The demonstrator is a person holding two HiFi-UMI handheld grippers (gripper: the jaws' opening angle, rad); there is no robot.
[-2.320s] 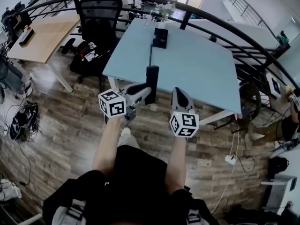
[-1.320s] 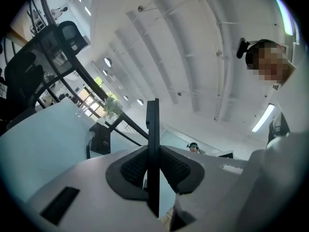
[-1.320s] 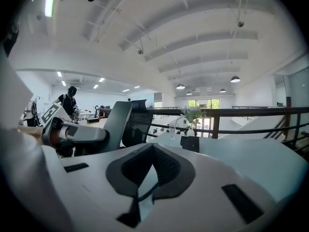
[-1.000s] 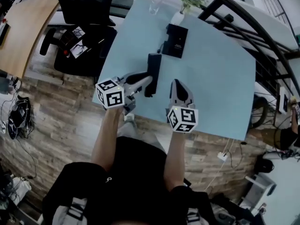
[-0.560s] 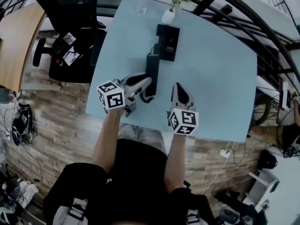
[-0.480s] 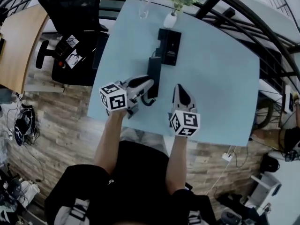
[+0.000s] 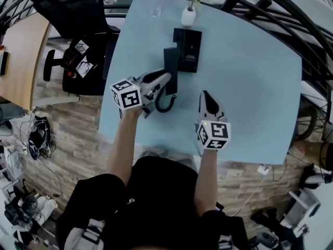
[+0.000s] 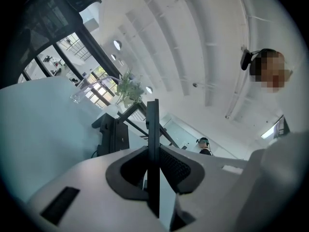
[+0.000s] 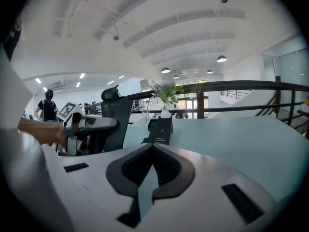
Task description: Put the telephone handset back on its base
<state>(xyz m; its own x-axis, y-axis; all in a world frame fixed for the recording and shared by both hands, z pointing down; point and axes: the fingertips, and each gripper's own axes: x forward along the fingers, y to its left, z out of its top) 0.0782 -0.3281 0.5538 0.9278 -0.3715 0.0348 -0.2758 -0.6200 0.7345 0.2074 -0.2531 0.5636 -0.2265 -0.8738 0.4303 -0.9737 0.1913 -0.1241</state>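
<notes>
Room: we look down on a pale blue tabletop (image 7: 250, 87) above a wooden floor.
Left tongs (image 7: 165, 79): we have the pads clamped on the black telephone handset (image 8: 153, 129), the jaws held partly apart by its thin edge.
Right tongs (image 9: 153, 151): pads together with nothing between them, over the near tabletop, well right of the handset.
Handset: lengthwise just beside the left edge of the base (image 7: 187, 50); we cannot tell whether they touch. Its cord (image 7: 164, 105) loops underneath.
Beyond: a white vase (image 7: 188, 16) and a glass (image 7: 156, 9) at the far edge; an office chair (image 7: 67, 9) stands to the left.
</notes>
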